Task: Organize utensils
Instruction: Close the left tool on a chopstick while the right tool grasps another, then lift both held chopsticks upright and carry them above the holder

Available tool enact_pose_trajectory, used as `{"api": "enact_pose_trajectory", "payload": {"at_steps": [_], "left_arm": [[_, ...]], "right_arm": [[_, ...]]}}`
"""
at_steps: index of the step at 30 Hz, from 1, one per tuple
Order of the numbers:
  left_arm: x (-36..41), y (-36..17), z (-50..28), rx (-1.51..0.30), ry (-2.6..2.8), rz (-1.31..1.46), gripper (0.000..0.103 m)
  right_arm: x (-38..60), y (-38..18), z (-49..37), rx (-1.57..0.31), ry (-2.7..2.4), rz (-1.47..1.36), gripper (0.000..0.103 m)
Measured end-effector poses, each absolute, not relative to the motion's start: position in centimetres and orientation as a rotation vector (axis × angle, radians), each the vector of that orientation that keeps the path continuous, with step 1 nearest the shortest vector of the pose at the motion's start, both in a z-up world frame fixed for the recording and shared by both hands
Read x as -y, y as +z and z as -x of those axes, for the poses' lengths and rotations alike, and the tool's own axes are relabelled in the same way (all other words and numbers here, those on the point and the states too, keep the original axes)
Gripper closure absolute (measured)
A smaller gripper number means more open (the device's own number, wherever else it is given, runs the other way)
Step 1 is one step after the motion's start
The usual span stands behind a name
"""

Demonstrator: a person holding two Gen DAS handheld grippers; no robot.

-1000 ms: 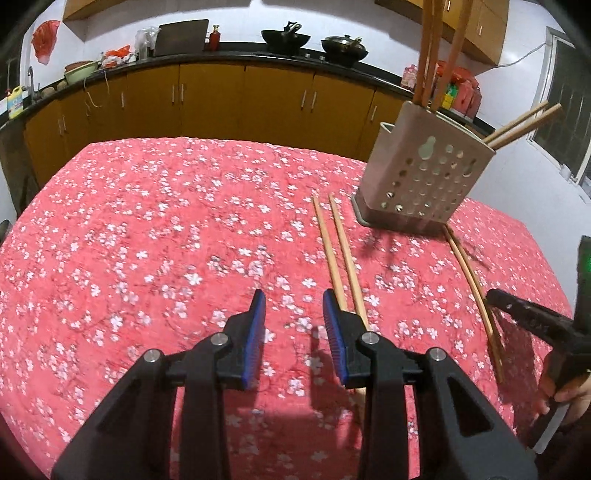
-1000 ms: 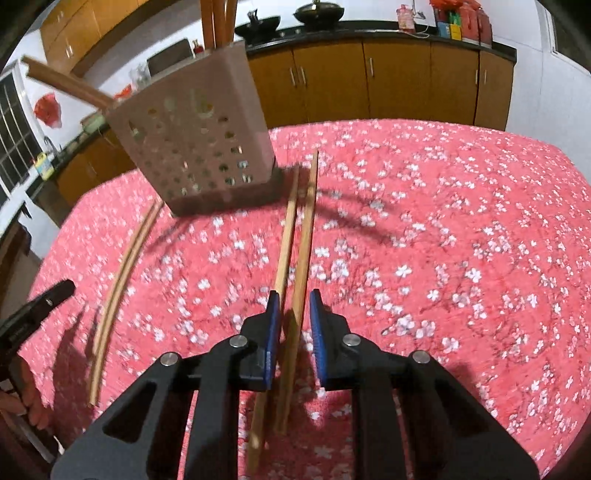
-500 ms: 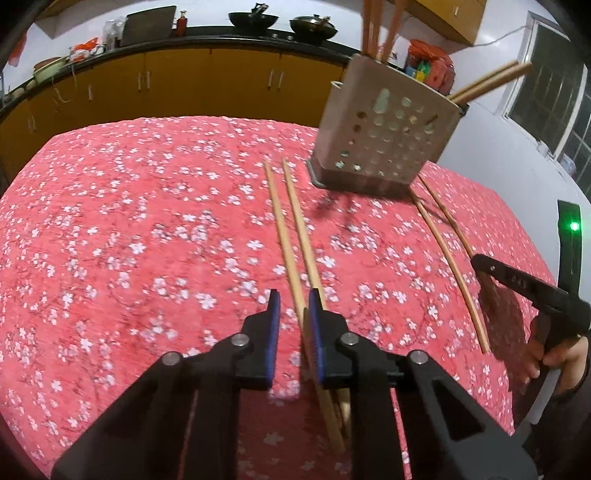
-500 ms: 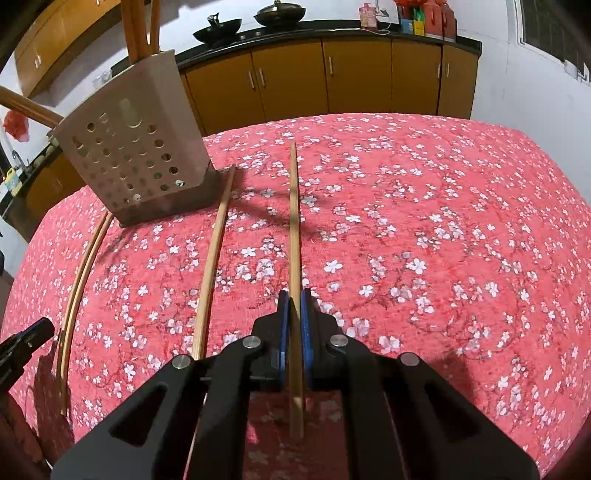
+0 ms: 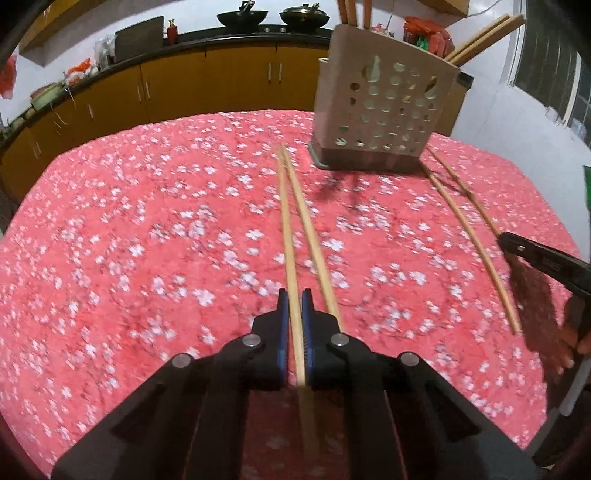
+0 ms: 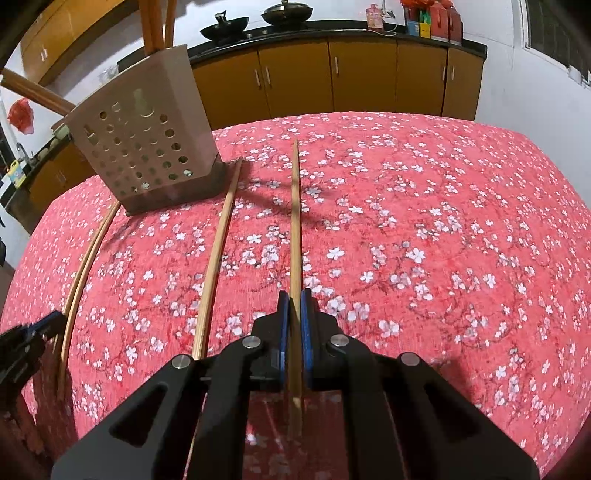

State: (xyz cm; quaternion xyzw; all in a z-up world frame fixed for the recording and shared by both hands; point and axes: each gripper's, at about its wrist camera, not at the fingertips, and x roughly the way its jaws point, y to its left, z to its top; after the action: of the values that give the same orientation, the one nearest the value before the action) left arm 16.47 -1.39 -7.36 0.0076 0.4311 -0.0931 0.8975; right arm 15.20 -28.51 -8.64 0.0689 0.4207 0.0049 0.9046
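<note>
A utensil holder (image 6: 144, 147) stands at the desk's (image 6: 443, 221) far side; chopsticks (image 6: 214, 258) lie in front.

Chopsticks (image 5: 288, 240): bare light wood, matt.
Holder (image 5: 384, 107): beige perforated plastic, smooth.
Tablecloth (image 6: 424, 221): red floral cloth, woven.
Gripper pads (image 6: 283, 325): blue, ridged.

We see 4 loose wooden chopsticks on the red floral cloth. One chopstick (image 5: 291, 258) sits clamped between blue pads, its partner (image 5: 314, 243) lying just beside it, tips meeting near the holder. Another chopstick (image 6: 294, 229) is clamped too, with its mate (image 6: 216, 254) lying apart on the cloth. The beige perforated holder (image 5: 384, 107) stands upright with more chopsticks (image 5: 484, 35) leaning inside.
</note>
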Motion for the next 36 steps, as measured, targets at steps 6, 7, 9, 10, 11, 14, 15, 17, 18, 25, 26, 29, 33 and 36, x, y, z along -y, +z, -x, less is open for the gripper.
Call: {"api": "enact_pose_trajectory", "payload": {"at_steps": [6, 7, 9, 10, 11, 14, 15, 17, 18, 25, 26, 29, 33, 36], "left_arm": [[-1.4, -7.3, -19.3, -0.888, -0.103, 0.016, 0.095], [-1.8, -7.3, -19.6, -0.886, -0.101, 0.026, 0.095], [-2.7, -7.3, -20.2, -0.882, -0.107, 0.066, 0.095], [-2.9, -7.3, -20.2, -0.881, -0.111, 0.078, 0.095], [-3.1, -7.3, -20.2, -0.881, -0.116, 0.094, 0.095], [-3.5, -7.3, -20.1, -0.881, -0.120, 0.109, 0.094], [-3.5, -7.3, -20.1, -0.881, -0.120, 0.111, 0.094], [-3.5, -7.2, -20.1, -0.882, -0.121, 0.115, 0.094], [-3.3, -7.3, -20.1, -0.882, -0.121, 0.116, 0.093], [-4.2, -7.1, -19.9, -0.880, -0.139, 0.171, 0.093], [-4.4, -7.1, -19.8, -0.880, -0.140, 0.174, 0.093], [-4.4, -7.1, -19.8, -0.880, -0.139, 0.171, 0.093], [-4.2, -7.1, -19.8, -0.881, -0.140, 0.174, 0.093], [-4.3, -7.1, -19.9, -0.881, -0.139, 0.173, 0.093]], "right_arm": [[28.5, -8.7, -15.9, -0.854, 0.000, -0.126, 0.095], [28.5, -8.7, -16.1, -0.849, -0.004, -0.125, 0.095], [28.4, -8.8, -16.8, -0.842, -0.013, -0.120, 0.095], [28.4, -8.8, -17.0, -0.841, -0.015, -0.123, 0.095], [28.4, -8.9, -17.2, -0.841, -0.016, -0.128, 0.095], [28.5, -9.0, -17.7, -0.842, -0.015, -0.137, 0.095], [28.6, -9.0, -17.7, -0.842, -0.014, -0.138, 0.095], [28.6, -9.0, -17.8, -0.842, -0.014, -0.140, 0.095], [28.6, -9.0, -17.9, -0.842, -0.015, -0.139, 0.095], [28.5, -9.0, -17.9, -0.841, -0.017, -0.129, 0.095], [28.5, -9.0, -17.9, -0.841, -0.018, -0.127, 0.095], [28.5, -9.0, -17.9, -0.841, -0.016, -0.129, 0.095], [28.5, -9.0, -17.8, -0.841, -0.016, -0.127, 0.095], [28.4, -9.0, -17.8, -0.841, -0.016, -0.127, 0.095]]}}
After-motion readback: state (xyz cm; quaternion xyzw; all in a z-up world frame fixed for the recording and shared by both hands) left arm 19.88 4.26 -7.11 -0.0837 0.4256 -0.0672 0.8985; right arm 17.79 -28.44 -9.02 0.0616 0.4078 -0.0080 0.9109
